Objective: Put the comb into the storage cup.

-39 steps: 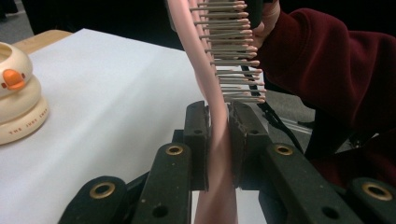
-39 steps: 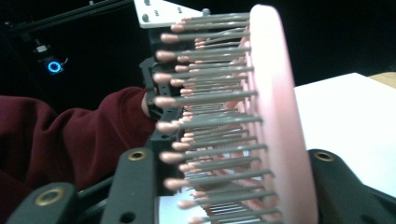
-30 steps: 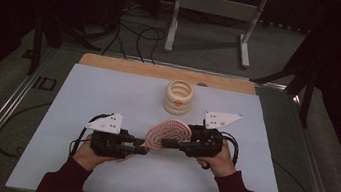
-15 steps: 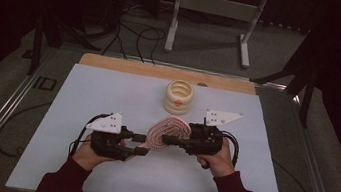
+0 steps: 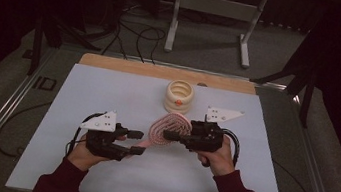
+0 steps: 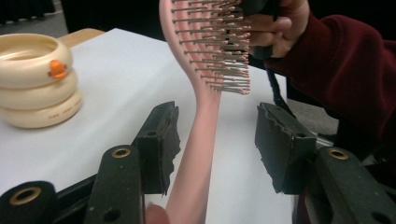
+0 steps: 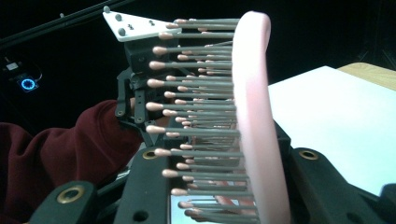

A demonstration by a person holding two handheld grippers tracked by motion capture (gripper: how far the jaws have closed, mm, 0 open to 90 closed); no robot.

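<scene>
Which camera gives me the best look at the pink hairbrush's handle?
The left gripper view: the hairbrush handle runs the frame's height between open jaws, bristles above. The high view shows the whole brush small, between both hand-held grippers. The right gripper view shows the head and bristles close up.

Dim, dark surroundings; close-ups soft, slightly blurred.

The hairbrush (image 6: pixel 205 140) handle's end runs off the frame at six o'clock; its head is cropped at twelve.
</scene>
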